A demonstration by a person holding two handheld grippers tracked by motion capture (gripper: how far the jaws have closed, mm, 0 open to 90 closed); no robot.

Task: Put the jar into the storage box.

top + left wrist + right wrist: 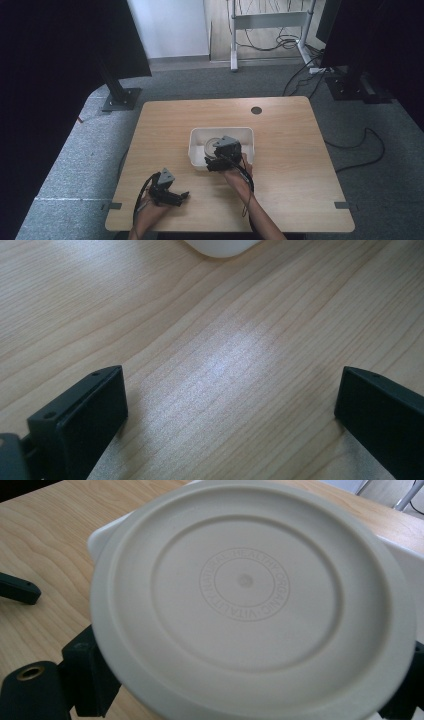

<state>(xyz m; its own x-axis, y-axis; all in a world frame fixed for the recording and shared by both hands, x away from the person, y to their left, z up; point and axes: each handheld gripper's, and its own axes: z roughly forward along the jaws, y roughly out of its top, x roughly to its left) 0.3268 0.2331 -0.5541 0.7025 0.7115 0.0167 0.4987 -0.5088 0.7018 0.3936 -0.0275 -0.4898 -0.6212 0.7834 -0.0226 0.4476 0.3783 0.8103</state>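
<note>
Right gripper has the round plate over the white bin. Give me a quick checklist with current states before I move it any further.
1. Right gripper closed on the round plate: ok, jaws at both edges.
2. Grip depth on the rim: cannot tell, contact is hidden.
3. Plate above the white bin: ok.
4. Left gripper out of the way: ok, it sits near the table's front edge.
5. Left gripper holding nothing: ok, jaws wide open over bare wood.
6. Bin contents beneath the plate: cannot tell.

A tub (196,145) sits at the middle of the counter (290,165). The right gripper (216,162) is over the tub's near rim with a round plate (250,600) between its jaws; the left gripper (181,198) lies near the counter's front-left edge, well apart from the tub
</note>
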